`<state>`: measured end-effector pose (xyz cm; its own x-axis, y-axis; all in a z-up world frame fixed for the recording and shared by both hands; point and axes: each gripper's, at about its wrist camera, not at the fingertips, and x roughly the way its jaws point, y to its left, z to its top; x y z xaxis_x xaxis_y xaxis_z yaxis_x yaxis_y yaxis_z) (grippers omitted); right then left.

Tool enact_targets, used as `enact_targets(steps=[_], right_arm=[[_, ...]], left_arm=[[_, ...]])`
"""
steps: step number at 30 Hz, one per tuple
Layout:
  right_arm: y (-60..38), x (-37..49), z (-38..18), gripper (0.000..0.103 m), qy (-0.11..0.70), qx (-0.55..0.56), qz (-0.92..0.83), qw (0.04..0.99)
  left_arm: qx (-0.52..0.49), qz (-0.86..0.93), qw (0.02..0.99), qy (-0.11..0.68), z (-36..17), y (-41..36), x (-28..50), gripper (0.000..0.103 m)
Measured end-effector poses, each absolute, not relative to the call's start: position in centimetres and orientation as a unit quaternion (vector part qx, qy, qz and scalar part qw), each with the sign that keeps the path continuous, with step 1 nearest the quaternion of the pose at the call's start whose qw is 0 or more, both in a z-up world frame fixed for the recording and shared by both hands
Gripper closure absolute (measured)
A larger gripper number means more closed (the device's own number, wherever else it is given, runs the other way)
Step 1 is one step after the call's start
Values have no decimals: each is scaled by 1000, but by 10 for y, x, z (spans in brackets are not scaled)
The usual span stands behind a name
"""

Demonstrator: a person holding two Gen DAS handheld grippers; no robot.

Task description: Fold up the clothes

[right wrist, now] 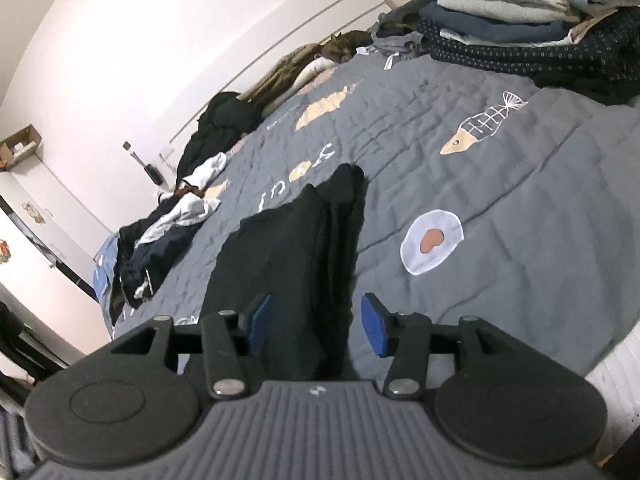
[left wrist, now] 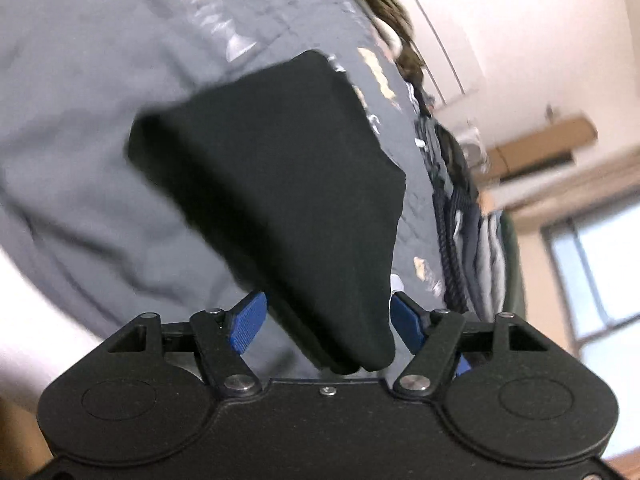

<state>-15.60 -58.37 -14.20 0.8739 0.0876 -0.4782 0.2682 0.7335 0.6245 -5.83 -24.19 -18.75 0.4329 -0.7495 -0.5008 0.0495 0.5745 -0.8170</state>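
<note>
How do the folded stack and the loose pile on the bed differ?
The folded stack sits at the far right of the quilt, in flat layers; the loose pile sprawls crumpled along the left edge. The stack shows green, grey and navy; the pile is mostly dark with white. Both rest on the quilt, outside either gripper.

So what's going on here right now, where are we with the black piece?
A person is folding laundry on the grey quilt with two handheld claws. The black garment, already folded narrow, lies between the fingers of both the left claw and the right claw, whose jaws stand apart around it, not pinching. A folded stack sits at the far corner; unfolded clothes wait along the left edge.
</note>
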Motion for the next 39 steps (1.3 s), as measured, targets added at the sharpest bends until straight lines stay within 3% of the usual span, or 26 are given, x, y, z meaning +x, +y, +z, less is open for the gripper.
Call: enact_targets(steps=[7, 25, 27, 28, 29, 39], right_arm=[[-590, -159, -145, 53, 238, 387, -50, 889], [-603, -161, -151, 52, 227, 417, -54, 878], [-604, -160, -152, 51, 230, 418, -54, 877], [-604, -160, -152, 51, 230, 419, -54, 876], [-604, -160, -153, 51, 231, 420, -54, 876], [-610, -156, -158, 46, 241, 464, -27, 852]], left_arm=[[-459, -241, 716, 467, -222, -263, -66, 35], [-500, -203, 714, 447, -244, -305, -57, 36], [-501, -199, 716, 444, -243, -307, -58, 52], [-502, -198, 717, 442, -242, -305, -58, 78], [-503, -197, 717, 441, -240, -302, -59, 84], [-528, -222, 708, 413, -215, -279, -58, 89]])
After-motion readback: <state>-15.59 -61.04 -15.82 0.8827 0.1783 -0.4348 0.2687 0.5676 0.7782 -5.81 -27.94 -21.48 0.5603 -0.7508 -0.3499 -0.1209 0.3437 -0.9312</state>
